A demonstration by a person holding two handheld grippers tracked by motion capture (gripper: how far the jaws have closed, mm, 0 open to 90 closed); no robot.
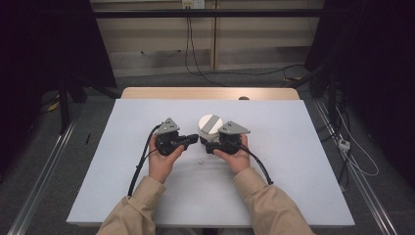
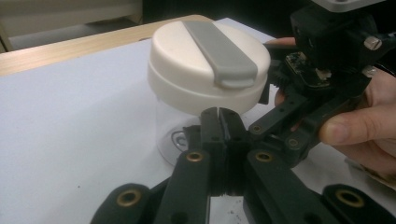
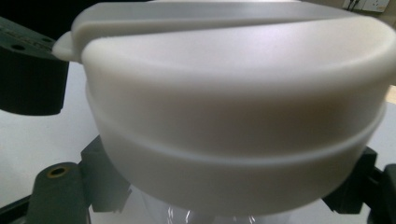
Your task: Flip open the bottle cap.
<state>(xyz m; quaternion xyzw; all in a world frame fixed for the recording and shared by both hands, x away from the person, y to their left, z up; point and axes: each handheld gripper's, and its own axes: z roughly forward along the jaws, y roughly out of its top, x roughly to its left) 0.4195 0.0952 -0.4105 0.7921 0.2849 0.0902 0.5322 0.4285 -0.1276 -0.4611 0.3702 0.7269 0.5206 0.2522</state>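
1. A clear jar [image 1: 209,131] with a white lid [image 2: 205,70] stands upright near the middle of the bench [image 1: 122,161], a little toward its far edge. A grey bar [image 2: 219,49] runs across the lid's top.
2. The right hand-held gripper [image 1: 211,145] sits at the jar's near side. In the right gripper view its jaws stand apart on either side of the clear body below the lid, and the left gripper view shows its linkage spread around the glass; whether the pads press the glass I cannot tell.
3. The left hand-held gripper [image 1: 194,139] lies just left of the jar, pointing at it. Its own view shows the two jaws pressed together with nothing between them, their tips just short of the lid's lower rim.
4. The white sheet [image 1: 293,186] covering the bench lies bare to the left, right and near side of the two hands, giving wide free room there. A strip of bare wood [image 1: 210,93] shows at the far edge.
5. Beyond the bench, cables [image 1: 195,63] trail across the floor, and rails [image 1: 39,166] run along both sides.
6. No brand, label or writing can be read on the jar, lid or grippers.
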